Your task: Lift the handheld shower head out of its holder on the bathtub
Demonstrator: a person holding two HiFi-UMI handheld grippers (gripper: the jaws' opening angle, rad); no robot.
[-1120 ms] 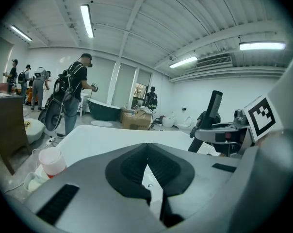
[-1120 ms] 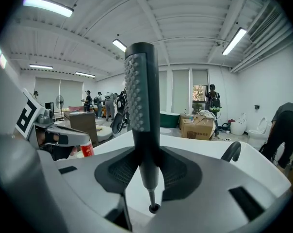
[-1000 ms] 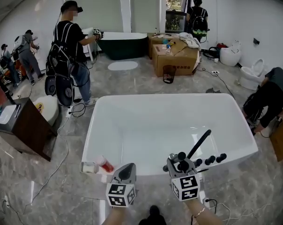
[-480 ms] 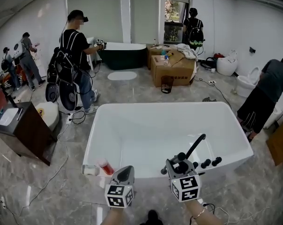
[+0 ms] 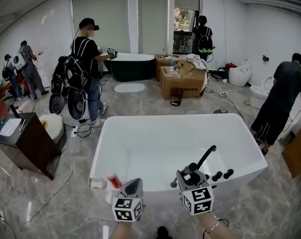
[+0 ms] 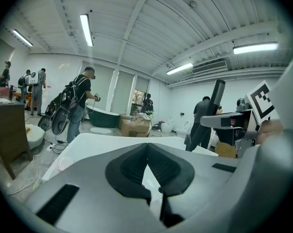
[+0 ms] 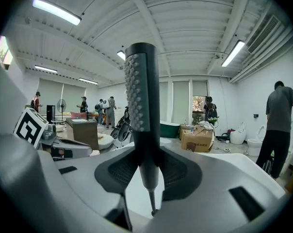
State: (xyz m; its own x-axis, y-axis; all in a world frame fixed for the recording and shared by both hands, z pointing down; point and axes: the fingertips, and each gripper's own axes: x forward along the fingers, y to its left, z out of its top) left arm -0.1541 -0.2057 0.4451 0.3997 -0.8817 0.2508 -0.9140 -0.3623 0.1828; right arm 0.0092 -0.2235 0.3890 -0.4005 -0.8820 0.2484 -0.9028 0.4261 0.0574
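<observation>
Smooth, glossy white rectangular bathtub [image 5: 175,116]; matt black stick-shaped shower head [image 7: 141,91] with nubbed face; polished grey stone floor [image 5: 51,203]; matt brown cardboard box [image 5: 183,81].

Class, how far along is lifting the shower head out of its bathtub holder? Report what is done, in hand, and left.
Done: the right gripper is closed on the shower head, upright between its pads. In hand: the head view shows it angled up over the bathtub, apparently clear of its holder. Left: probably nothing but confirming clearance. The left gripper is shut, empty.
</observation>
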